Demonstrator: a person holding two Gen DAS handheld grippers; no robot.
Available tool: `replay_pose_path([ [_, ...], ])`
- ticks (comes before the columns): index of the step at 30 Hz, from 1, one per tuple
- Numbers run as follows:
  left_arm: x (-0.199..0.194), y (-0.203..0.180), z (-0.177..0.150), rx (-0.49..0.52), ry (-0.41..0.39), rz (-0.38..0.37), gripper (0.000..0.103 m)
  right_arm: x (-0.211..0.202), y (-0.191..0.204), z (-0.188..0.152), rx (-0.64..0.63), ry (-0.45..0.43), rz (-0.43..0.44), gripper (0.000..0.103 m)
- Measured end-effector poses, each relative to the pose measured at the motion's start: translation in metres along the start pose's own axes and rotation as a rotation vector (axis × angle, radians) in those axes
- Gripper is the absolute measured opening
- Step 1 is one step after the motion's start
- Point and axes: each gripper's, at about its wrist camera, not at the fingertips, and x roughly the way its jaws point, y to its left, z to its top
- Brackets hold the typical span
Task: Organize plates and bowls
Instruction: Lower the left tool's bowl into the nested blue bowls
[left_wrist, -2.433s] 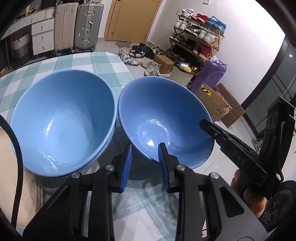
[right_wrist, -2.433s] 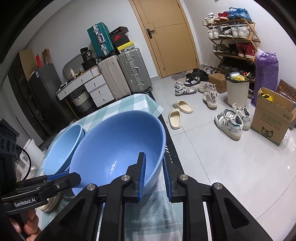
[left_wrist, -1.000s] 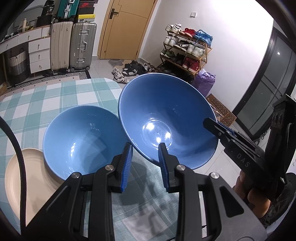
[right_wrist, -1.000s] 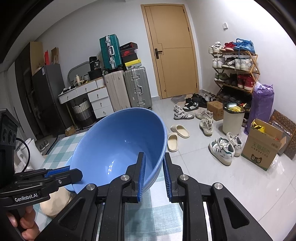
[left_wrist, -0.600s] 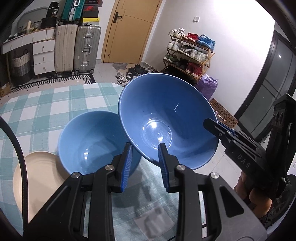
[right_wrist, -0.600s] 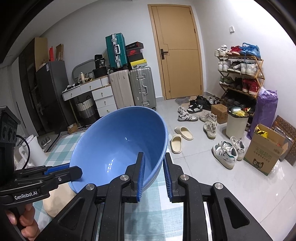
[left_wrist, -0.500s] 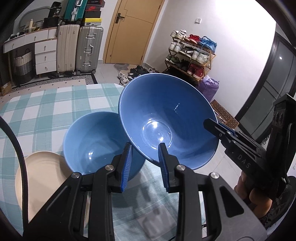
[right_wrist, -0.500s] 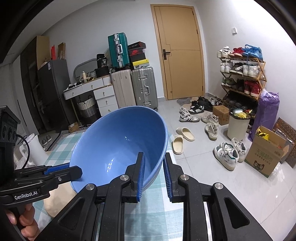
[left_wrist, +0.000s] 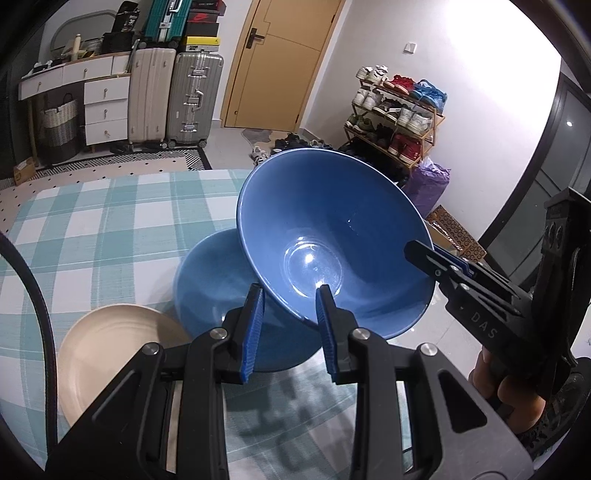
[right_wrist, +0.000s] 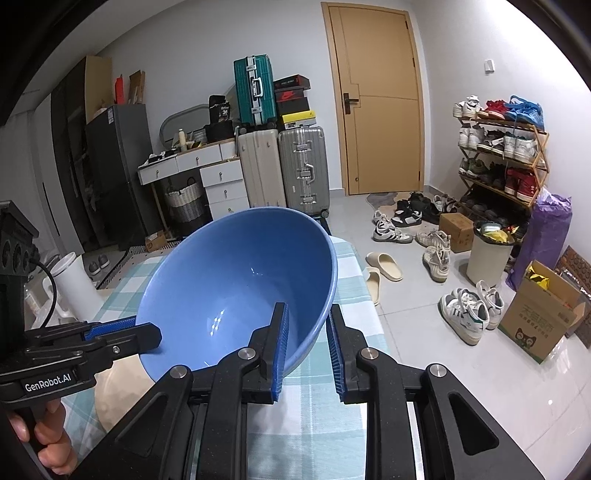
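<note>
A large blue bowl (left_wrist: 332, 221) hangs tilted above the checked table, held from two sides. My left gripper (left_wrist: 290, 306) is shut on its near rim, one pad inside and one outside. My right gripper (right_wrist: 306, 328) is shut on the opposite rim of the same bowl (right_wrist: 229, 280). In the left wrist view the right gripper (left_wrist: 419, 253) reaches in from the right; in the right wrist view the left gripper (right_wrist: 147, 332) comes in from the left. A second blue bowl (left_wrist: 207, 280) rests on the table below, beside a beige plate (left_wrist: 110, 347), whose edge (right_wrist: 118, 384) shows under the held bowl.
The table has a teal-checked cloth (left_wrist: 92, 229) and its edge (right_wrist: 365, 295) drops to a tiled floor with shoes and slippers (right_wrist: 384, 262). A black cable (left_wrist: 40, 306) hangs at the left. Suitcases (right_wrist: 284, 170), drawers and a shoe rack (right_wrist: 498, 147) stand far off.
Both grippers have carried the held bowl up and back from the table. The second bowl and the beige plate now show further below and to the right in the left wrist view.
</note>
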Motion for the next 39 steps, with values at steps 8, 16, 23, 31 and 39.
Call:
replay_pose_path([
  [8,0.001,0.022,-0.001,-0.018,0.008,0.037,0.025,0.024,0.021,-0.001,-0.018,0.035,0.026,0.021],
  [16,0.014,0.039,-0.006,-0.04,0.026,0.057,0.025,0.041,0.036,-0.007,-0.03,0.067,0.042,0.022],
  [23,0.03,0.048,-0.011,-0.039,0.042,0.079,0.025,0.054,0.04,-0.014,-0.037,0.097,0.042,0.022],
  [31,0.049,0.064,-0.019,-0.047,0.066,0.099,0.025,0.066,0.047,-0.025,-0.053,0.129,0.033,0.022],
  [39,0.063,0.07,-0.025,-0.03,0.079,0.13,0.025,0.076,0.05,-0.024,-0.076,0.142,0.019,0.023],
])
